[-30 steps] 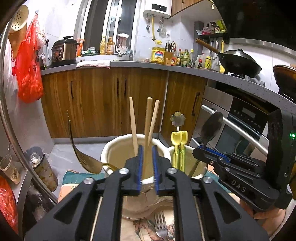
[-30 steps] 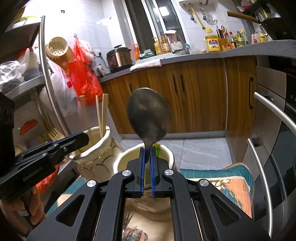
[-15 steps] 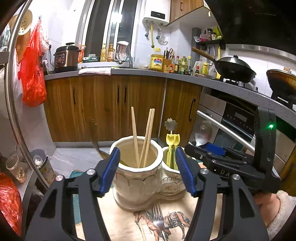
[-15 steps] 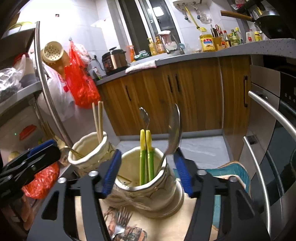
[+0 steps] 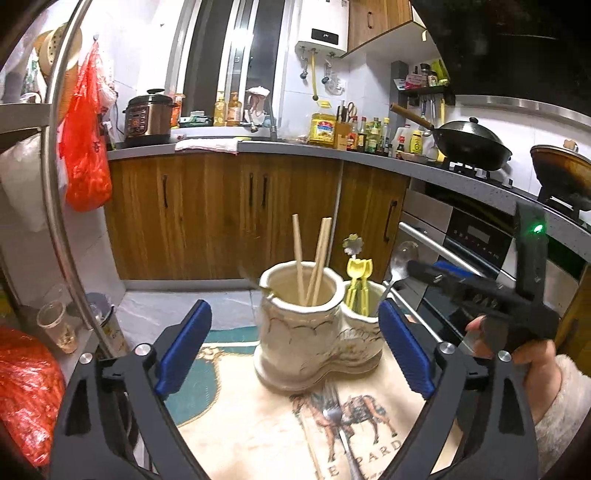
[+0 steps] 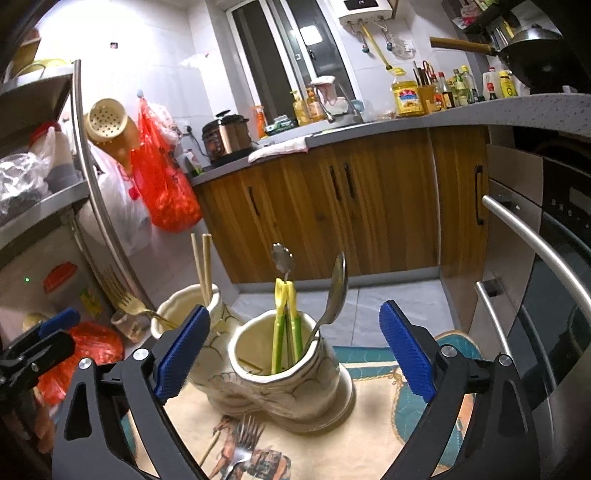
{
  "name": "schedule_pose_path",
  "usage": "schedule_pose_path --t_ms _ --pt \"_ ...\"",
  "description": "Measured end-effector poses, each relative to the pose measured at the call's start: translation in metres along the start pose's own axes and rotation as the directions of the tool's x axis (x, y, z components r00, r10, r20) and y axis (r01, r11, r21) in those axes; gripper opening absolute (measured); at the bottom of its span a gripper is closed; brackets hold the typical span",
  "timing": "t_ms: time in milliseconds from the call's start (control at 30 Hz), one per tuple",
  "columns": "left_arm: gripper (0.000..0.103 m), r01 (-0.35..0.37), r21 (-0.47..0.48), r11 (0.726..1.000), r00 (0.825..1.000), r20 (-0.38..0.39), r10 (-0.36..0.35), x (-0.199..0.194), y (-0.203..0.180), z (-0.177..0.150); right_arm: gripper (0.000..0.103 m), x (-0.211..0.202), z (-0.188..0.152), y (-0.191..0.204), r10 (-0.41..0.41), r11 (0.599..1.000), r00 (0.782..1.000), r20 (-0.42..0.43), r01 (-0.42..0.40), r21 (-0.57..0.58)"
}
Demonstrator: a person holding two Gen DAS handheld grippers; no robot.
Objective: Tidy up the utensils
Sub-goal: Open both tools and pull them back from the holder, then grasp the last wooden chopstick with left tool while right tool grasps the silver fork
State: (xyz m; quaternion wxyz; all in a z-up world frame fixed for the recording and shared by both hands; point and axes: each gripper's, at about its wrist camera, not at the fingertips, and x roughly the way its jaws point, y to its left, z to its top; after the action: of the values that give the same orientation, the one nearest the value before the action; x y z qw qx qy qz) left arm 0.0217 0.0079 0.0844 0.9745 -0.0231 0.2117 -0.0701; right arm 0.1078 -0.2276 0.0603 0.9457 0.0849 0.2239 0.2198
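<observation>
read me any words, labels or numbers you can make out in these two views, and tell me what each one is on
"PARD", with a partial "E" before it: printed on the mat under the horse picture, cut off at the picture's edge.
Yellow oil jug label: too blurred to read.
Sauce bottles on the counter: labels too small.
Rice cooker panel: unreadable.
Water heater display: too small.
Oven panel markings: too small.
</observation>
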Motion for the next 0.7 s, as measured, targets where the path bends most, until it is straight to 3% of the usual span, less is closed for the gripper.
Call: schedule_pose_path --t_ms 267,533,700 --pt "0.097 -0.107 0.014 0.994 0.992 -0.069 0.107 -0.006 0.021 -0.030 0.098 -0.033 -0.018 0.008 -0.034 0.996 0.999 0.023 0.036 -0.085" --pt "0.097 -0.184 0.026 0.983 0.961 -0.203 0.186 0.008 0.032 -0.080 0.098 -0.025 -0.060 0.002 -0.133 0.986 0.984 -0.117 0.120 -0.112" --pt "0.097 -0.162 0.052 0.985 0.943 -0.287 0.170 0.024 0.020 -0.106 0.098 -0.016 -0.087 0.006 -0.130 0.987 0.968 -0.213 0.106 -0.120"
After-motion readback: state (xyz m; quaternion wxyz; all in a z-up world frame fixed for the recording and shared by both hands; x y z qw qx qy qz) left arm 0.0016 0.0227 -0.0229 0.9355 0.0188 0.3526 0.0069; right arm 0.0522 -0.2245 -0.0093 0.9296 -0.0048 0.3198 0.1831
